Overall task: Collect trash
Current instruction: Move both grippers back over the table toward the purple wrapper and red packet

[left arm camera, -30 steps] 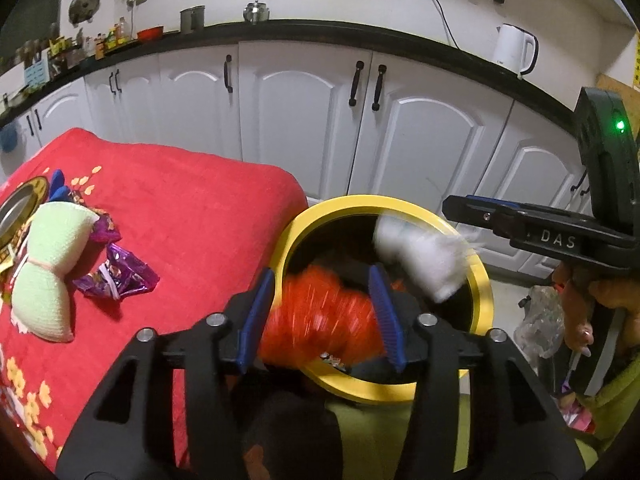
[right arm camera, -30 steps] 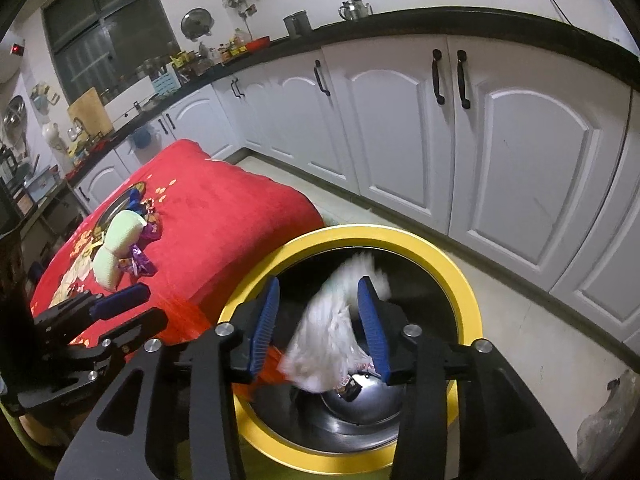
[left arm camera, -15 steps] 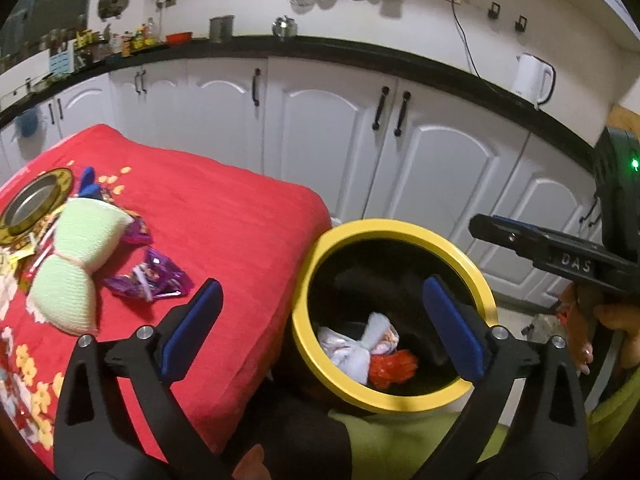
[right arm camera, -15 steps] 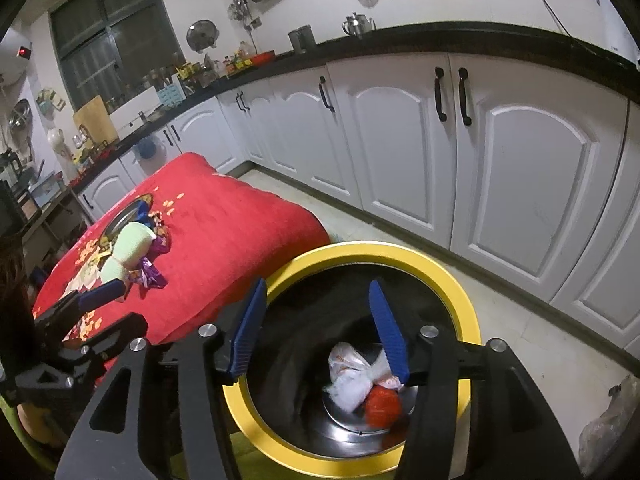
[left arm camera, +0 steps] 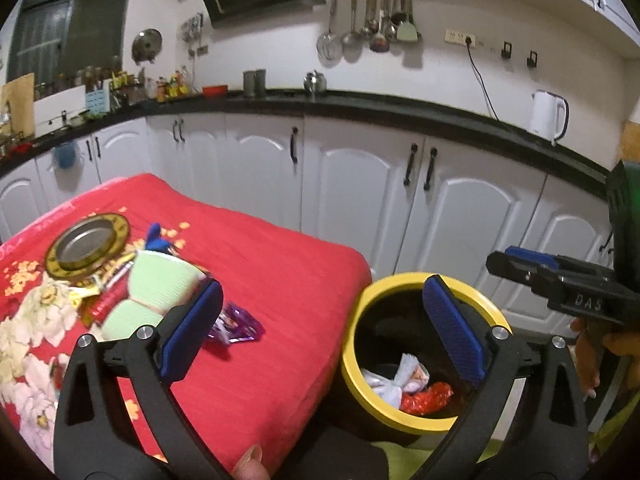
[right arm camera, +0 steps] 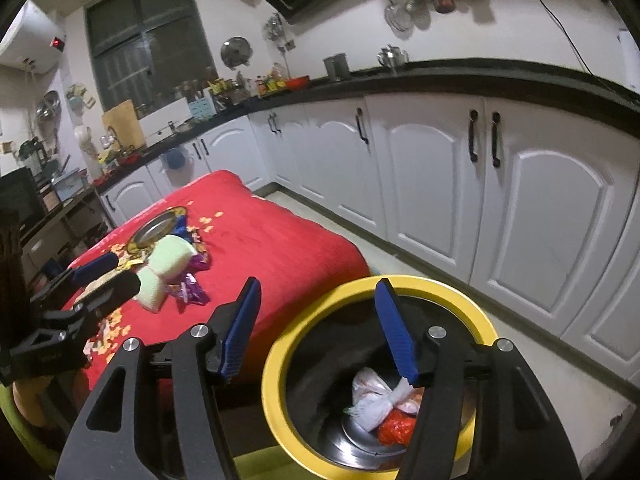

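A yellow-rimmed black bin point(left arm camera: 352, 380) point(right arm camera: 276, 412) stands on the floor beside the red-clothed table point(left arm camera: 288, 280). Inside lie a white knotted bag point(left arm camera: 394, 380) point(right arm camera: 376, 400) and a red wrapper point(left arm camera: 426, 396) point(right arm camera: 394, 430). My left gripper point(left arm camera: 320, 328) is open and empty, between the table edge and the bin. My right gripper point(right arm camera: 318, 328) is open and empty above the bin's left rim; it also shows in the left wrist view point(left arm camera: 528, 264). Purple wrappers point(left arm camera: 236, 326) point(right arm camera: 192, 288) lie on the table beside a pale green sponge-like bundle point(left arm camera: 156, 284) point(right arm camera: 164, 268).
A gold-rimmed metal lid point(left arm camera: 86, 246) and more wrappers point(left arm camera: 100, 304) lie at the table's left. White cabinets point(left arm camera: 360, 192) under a black counter run behind. A white kettle point(left arm camera: 548, 116) stands on the counter.
Both grippers opened and dropped the red wrapper and the white bag into the bin. Both have since risen and pulled back, left jaws opening wider.
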